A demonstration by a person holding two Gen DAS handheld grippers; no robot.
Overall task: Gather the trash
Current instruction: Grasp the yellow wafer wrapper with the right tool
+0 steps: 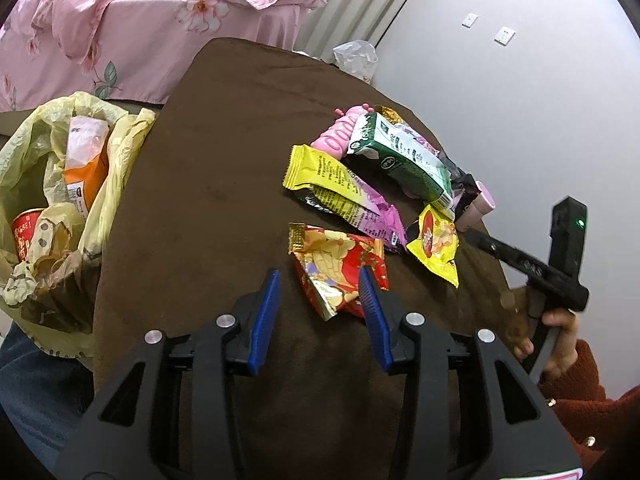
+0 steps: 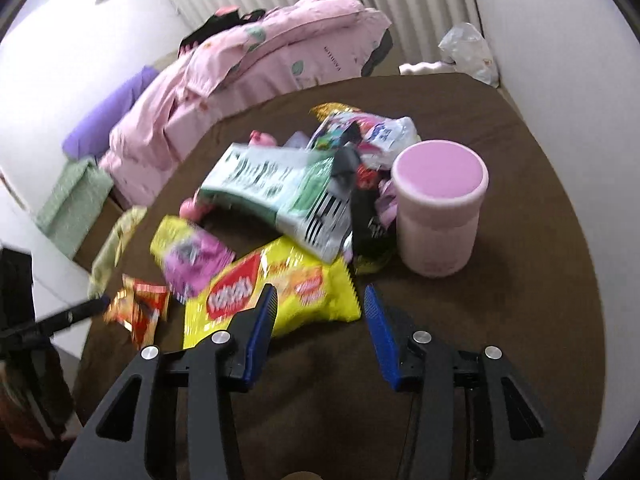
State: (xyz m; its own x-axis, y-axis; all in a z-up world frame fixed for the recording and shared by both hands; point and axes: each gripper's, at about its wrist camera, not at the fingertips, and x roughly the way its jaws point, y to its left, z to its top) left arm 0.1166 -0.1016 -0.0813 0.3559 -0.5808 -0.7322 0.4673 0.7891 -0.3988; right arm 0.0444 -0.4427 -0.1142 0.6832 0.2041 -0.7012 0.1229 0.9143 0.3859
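A pile of snack wrappers lies on the brown table (image 1: 224, 152). Nearest my left gripper (image 1: 320, 280) is a red-and-gold wrapper (image 1: 336, 260); it lies flat between the open jaws, with the right blue pad over its edge and no squeeze on it. Behind it are a yellow-and-purple wrapper (image 1: 340, 184), a green-and-white packet (image 1: 400, 156) and a yellow packet (image 1: 436, 240). My right gripper (image 2: 320, 294) stands open over the near corner of that yellow packet (image 2: 280, 292), not pinching it. A yellow plastic bag (image 1: 52, 184) holding trash hangs open at the table's left edge.
A pink lidded cup (image 2: 438, 208) stands right of the pile. A pink toy (image 1: 336, 136) lies behind the wrappers. A bed with pink bedding (image 1: 120, 28) is beyond the table, a white wall (image 1: 520, 100) to the right. A person's hand in a red sleeve (image 1: 568, 360) holds the right gripper.
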